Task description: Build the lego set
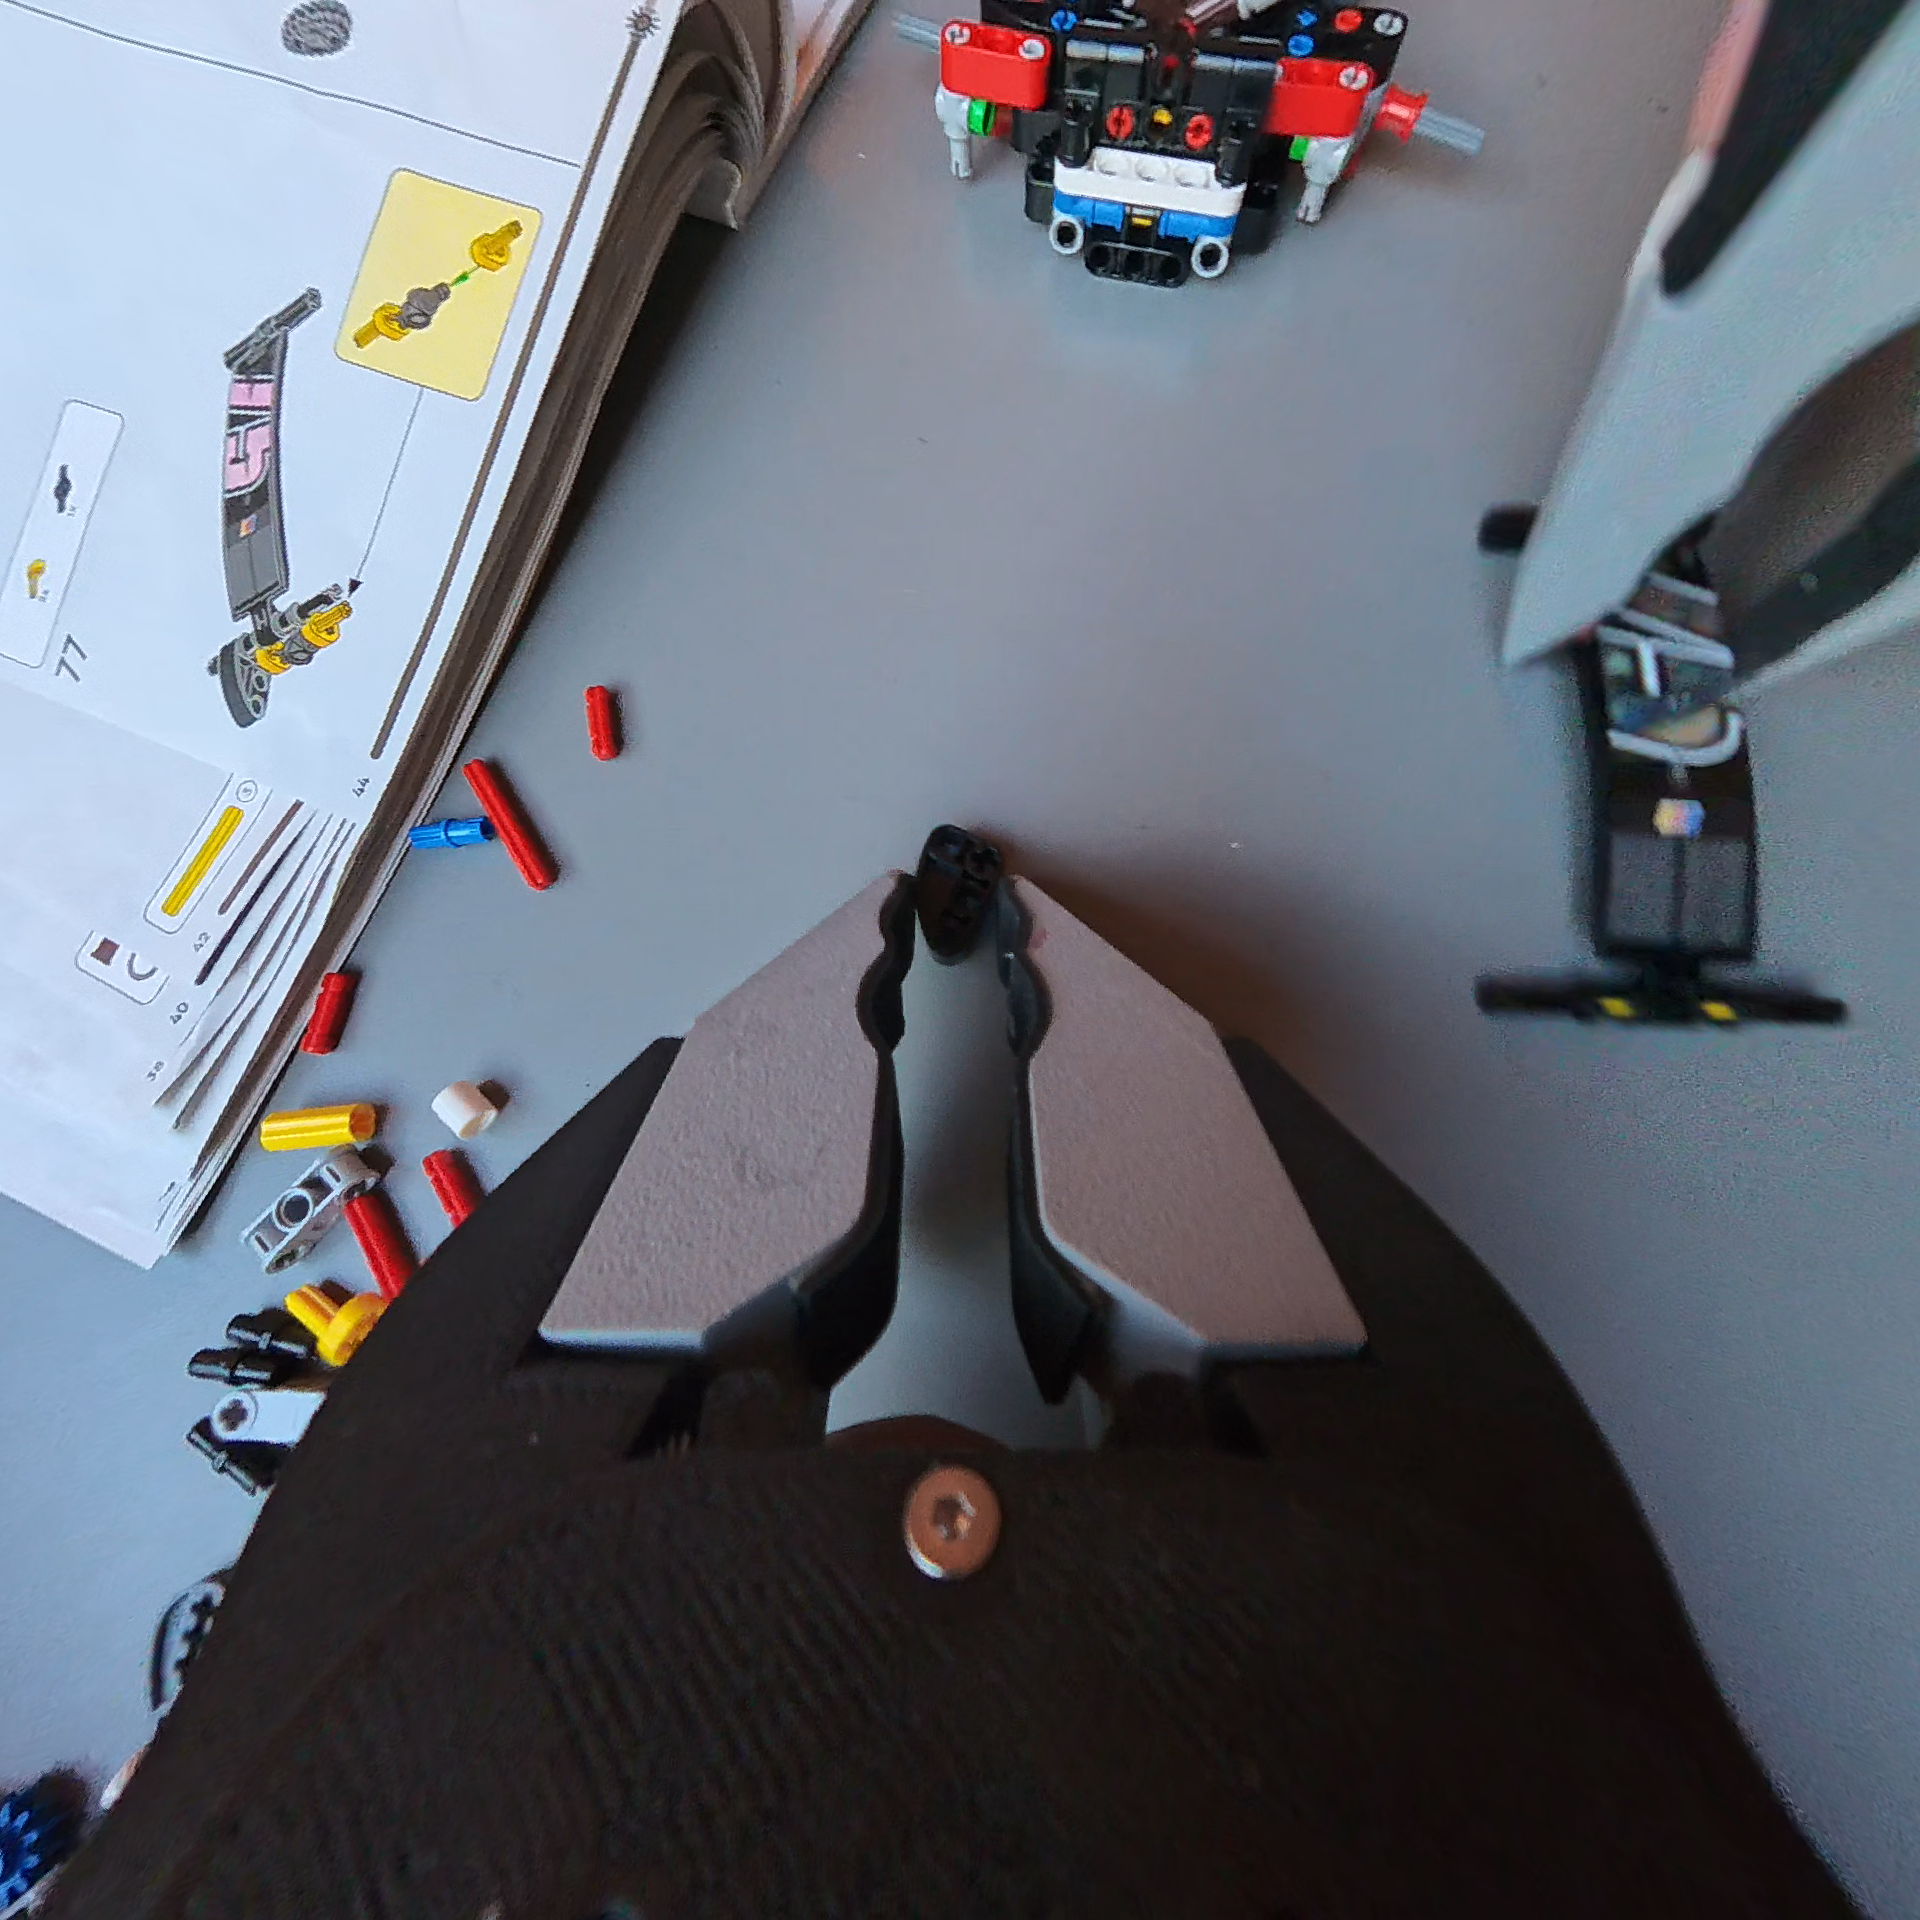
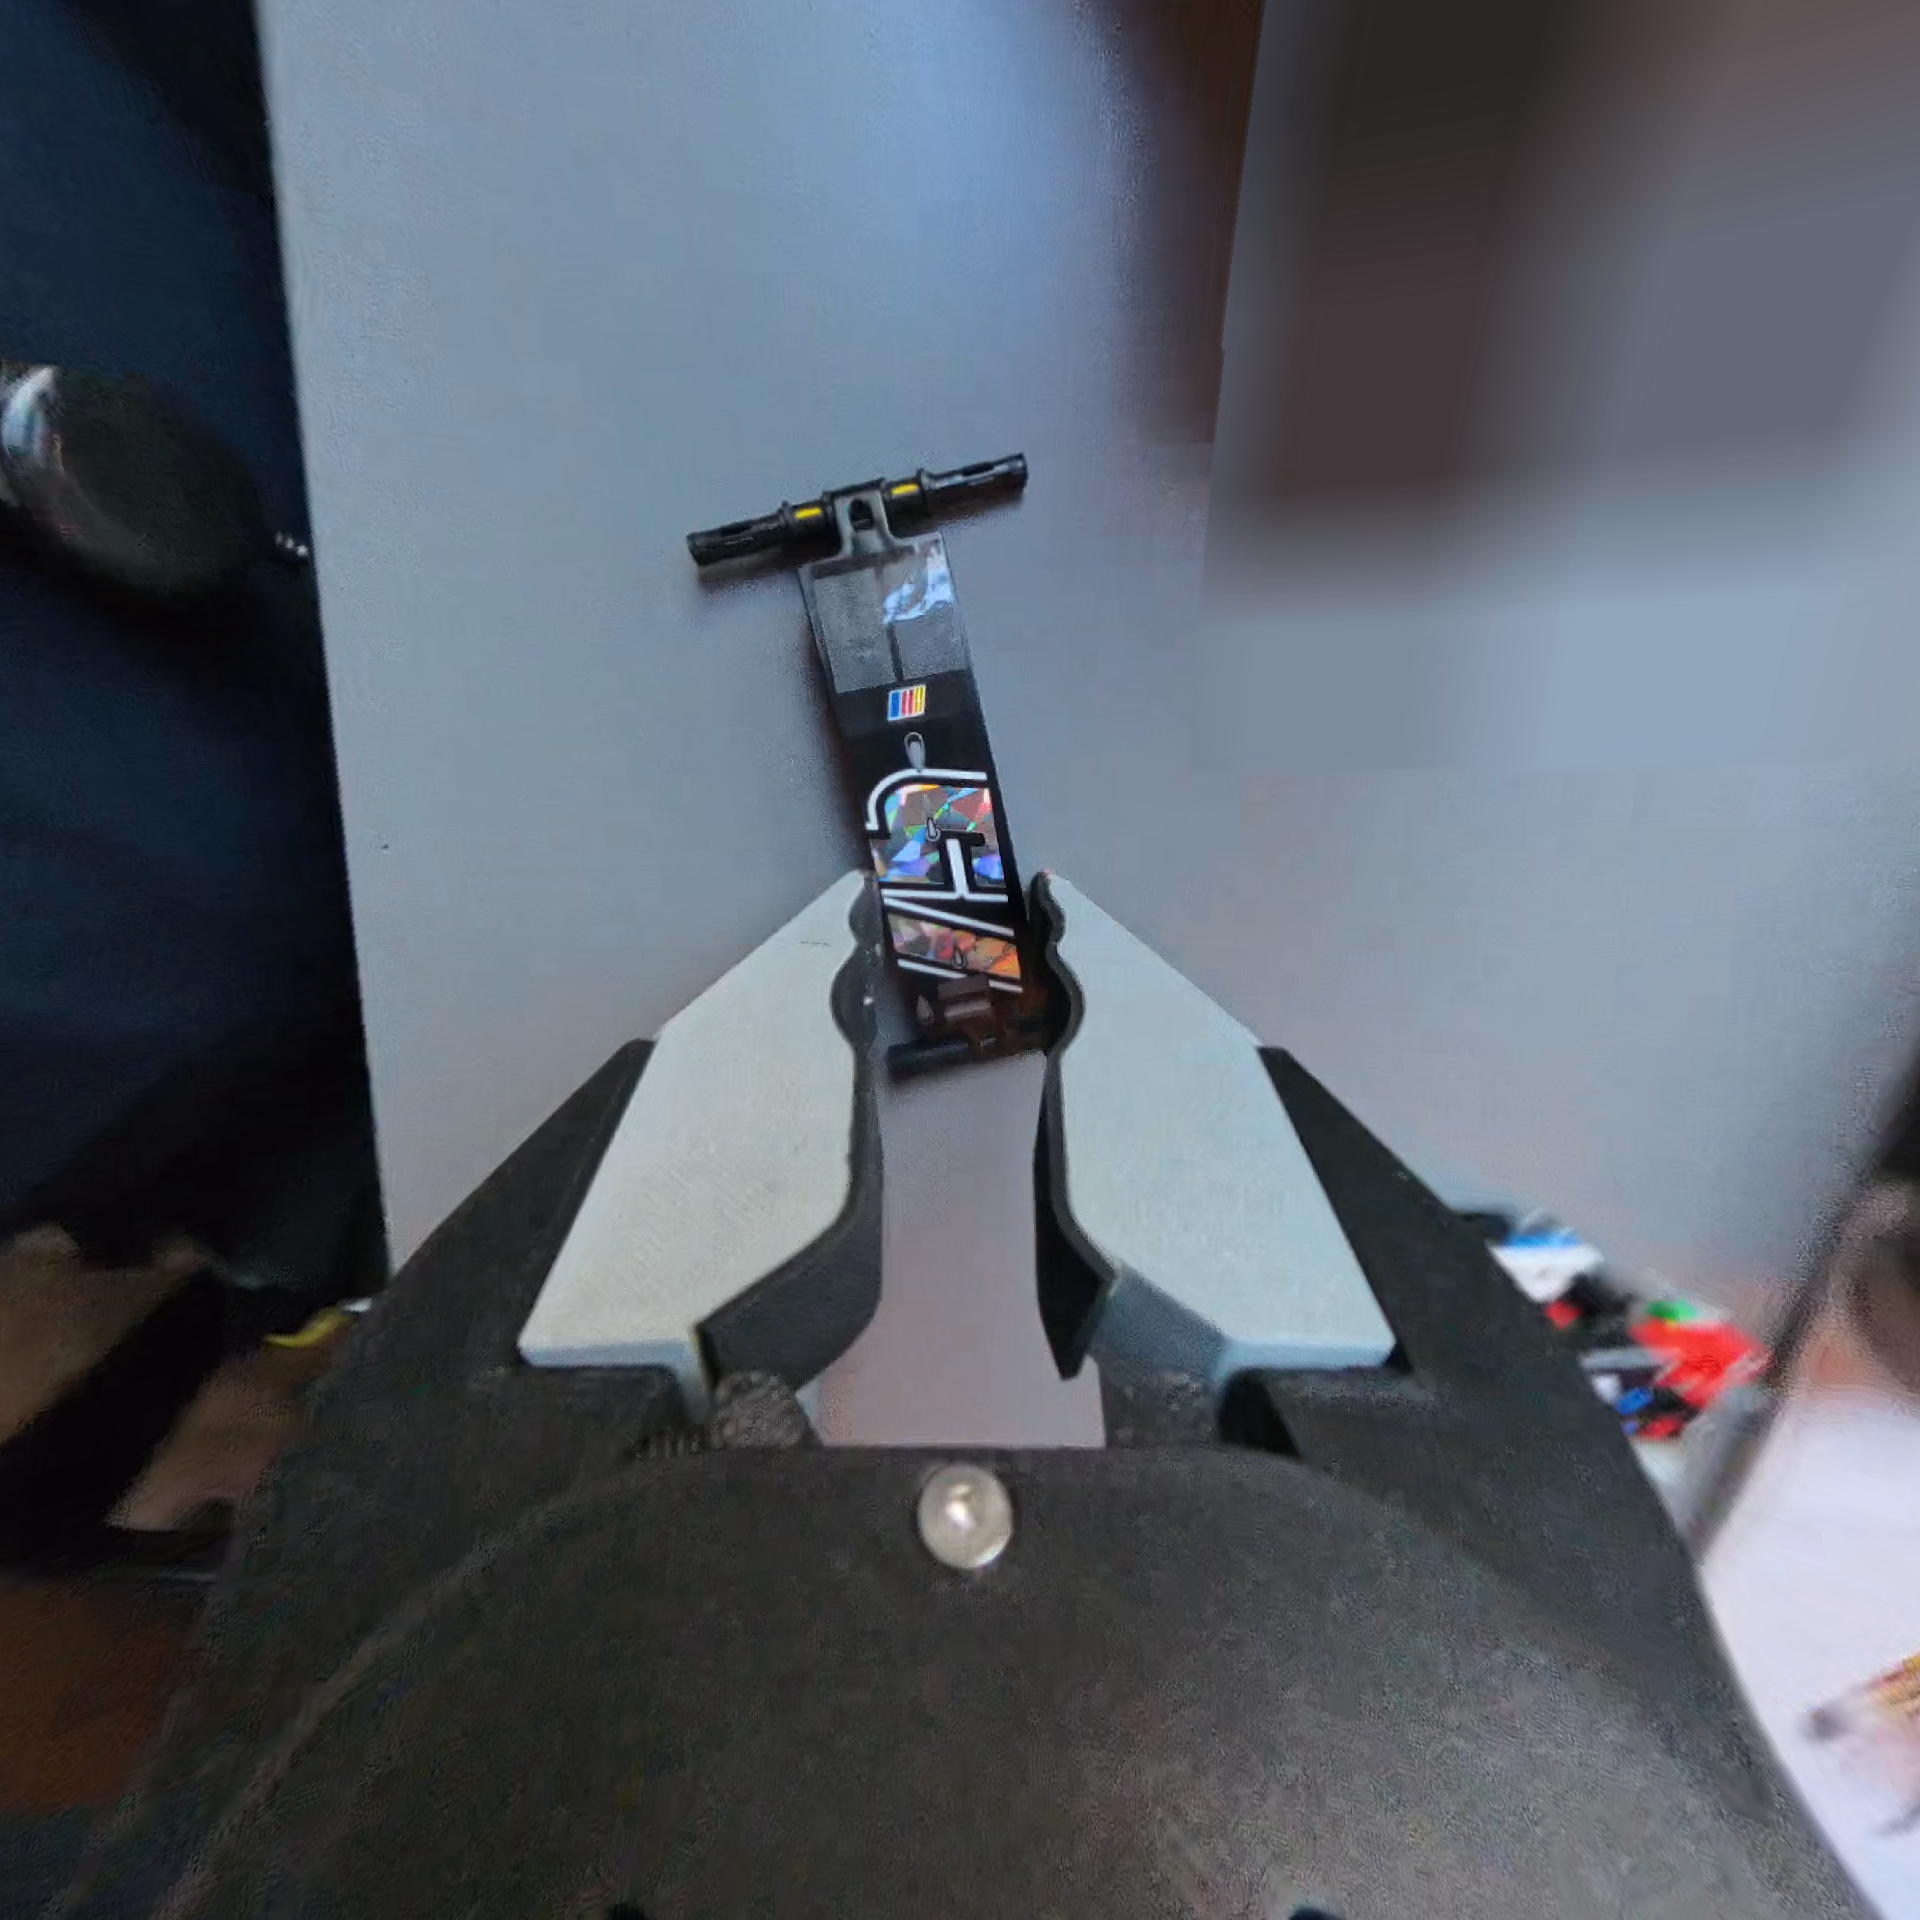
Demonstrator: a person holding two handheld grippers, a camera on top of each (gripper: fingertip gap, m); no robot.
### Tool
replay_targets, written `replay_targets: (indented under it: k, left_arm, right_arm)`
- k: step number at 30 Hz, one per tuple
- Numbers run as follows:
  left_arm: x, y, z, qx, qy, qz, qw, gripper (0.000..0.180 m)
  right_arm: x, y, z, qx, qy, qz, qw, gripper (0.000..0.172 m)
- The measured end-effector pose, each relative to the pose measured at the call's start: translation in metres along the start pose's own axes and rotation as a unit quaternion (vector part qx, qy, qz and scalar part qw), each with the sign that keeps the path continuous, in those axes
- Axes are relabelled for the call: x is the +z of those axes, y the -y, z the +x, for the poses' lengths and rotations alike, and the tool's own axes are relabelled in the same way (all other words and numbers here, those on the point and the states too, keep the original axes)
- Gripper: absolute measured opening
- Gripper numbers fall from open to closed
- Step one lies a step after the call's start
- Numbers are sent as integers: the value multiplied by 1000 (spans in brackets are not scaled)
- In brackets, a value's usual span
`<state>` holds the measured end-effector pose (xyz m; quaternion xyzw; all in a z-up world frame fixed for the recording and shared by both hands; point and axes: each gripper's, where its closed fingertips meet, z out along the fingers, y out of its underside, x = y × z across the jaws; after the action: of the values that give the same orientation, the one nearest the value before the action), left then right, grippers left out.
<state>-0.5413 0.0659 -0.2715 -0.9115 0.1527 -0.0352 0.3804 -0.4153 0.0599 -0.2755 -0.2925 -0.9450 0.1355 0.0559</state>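
Note:
My left gripper (image 1: pixel 956 888) is shut on a small black connector piece (image 1: pixel 954 883) that sticks out past its fingertips, low over the grey table (image 1: pixel 1039 540). My right gripper (image 2: pixel 951 904) is closed around the near end of a long black panel (image 2: pixel 920 727). The panel has a shiny holographic sticker and a black cross axle with yellow marks (image 2: pixel 857 509) at its far end. Both pads sit against the panel's edges. In the left wrist view the same panel (image 1: pixel 1673 873) shows at the right, under one grey finger (image 1: pixel 1621 468) of the right gripper.
An open instruction booklet (image 1: pixel 208 468) lies at the left. Loose red axles (image 1: pixel 509 821), a blue pin (image 1: pixel 449 833), a yellow piece (image 1: pixel 317 1127) and several other small parts lie along its edge. A partly built red, black and white model (image 1: pixel 1143 135) stands at the far side.

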Motion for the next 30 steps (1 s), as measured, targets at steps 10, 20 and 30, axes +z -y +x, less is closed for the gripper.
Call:
replay_targets:
  k: [10,20,30]
  left_arm:
    - [4,7,28,63,-39,9,997,12]
    - [-12,40,20,227,93,86,966,12]
    - [-21,54,23,296,150,113,937,12]
  right_arm:
    - [-15,-15,1,111,-27,98,989,36]
    - [-42,35,66,237,-14,288,928,28]
    - [-53,59,86,225,6,423,877,18]
